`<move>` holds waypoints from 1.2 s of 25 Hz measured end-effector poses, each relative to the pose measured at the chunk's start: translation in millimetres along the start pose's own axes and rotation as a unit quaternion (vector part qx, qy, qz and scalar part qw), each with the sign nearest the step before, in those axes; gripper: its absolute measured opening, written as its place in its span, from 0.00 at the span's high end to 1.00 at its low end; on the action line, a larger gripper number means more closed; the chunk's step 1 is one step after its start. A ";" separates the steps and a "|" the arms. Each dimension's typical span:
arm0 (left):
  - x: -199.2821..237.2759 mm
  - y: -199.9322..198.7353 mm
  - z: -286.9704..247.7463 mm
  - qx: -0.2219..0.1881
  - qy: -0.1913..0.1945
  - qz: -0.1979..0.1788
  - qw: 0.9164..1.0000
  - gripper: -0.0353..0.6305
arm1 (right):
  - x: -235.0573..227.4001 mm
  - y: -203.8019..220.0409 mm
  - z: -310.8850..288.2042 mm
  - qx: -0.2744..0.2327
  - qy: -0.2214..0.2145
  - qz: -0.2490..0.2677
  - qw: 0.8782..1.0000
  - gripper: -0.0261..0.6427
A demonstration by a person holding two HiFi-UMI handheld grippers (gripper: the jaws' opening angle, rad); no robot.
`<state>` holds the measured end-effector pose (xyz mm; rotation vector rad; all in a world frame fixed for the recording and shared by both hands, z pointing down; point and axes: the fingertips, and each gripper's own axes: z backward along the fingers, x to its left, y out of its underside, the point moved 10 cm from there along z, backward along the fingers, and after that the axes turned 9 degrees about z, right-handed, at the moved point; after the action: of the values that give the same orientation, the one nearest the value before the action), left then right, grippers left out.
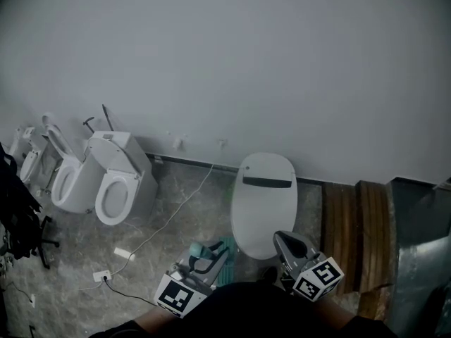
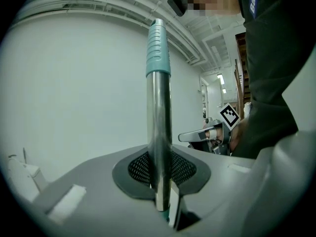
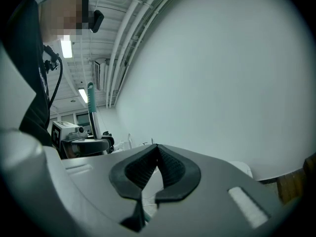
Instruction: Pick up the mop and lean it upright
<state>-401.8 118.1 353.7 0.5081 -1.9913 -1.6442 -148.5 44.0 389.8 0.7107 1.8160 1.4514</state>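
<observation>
The mop's shiny metal handle (image 2: 159,112) stands upright, with a ribbed teal grip (image 2: 158,48) at its top. My left gripper (image 2: 160,169) is shut on the pole, whose lower end is hidden behind the jaws. In the head view the left gripper (image 1: 201,263) sits low in the middle, with teal mop parts (image 1: 224,265) beside it. My right gripper (image 3: 158,147) is shut on nothing and points toward the white wall. It hangs to the right of the left one (image 1: 289,243), apart from the mop. The right gripper view shows the teal handle (image 3: 91,110) at the far left.
Two open toilets (image 1: 120,182) (image 1: 67,178) stand at the left along the white wall. A white oval toilet lid (image 1: 264,203) lies just ahead of the grippers. A white cable (image 1: 176,210) and a power strip (image 1: 102,275) lie on the marble floor. Wooden steps (image 1: 356,224) rise at the right.
</observation>
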 end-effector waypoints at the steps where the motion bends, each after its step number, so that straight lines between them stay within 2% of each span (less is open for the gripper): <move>1: -0.9 0.5 0.6 0.000 0.003 0.000 1.000 0.84 | 1.6 0.2 0.9 0.000 0.001 0.001 1.000 0.95; 9: -7.7 0.0 8.6 -0.008 0.027 -0.009 1.000 0.83 | 15.1 3.6 11.8 -0.009 0.016 0.003 1.000 0.95; 18: -20.8 -2.9 22.8 -0.015 0.079 -0.028 0.996 0.84 | 41.6 5.2 35.8 -0.018 0.059 0.007 0.998 0.95; 22: -33.8 -3.9 29.4 -0.013 0.119 -0.033 0.992 0.84 | 55.8 8.7 56.6 -0.021 0.094 0.003 0.995 0.95; 30: -63.6 -4.3 28.4 0.000 0.200 -0.050 0.979 0.84 | 67.9 16.2 115.6 -0.034 0.177 -0.010 0.984 0.95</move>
<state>-367.8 176.5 336.3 0.8753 -1.6905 -1.4605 -98.1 168.7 378.2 0.4168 2.0159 1.7026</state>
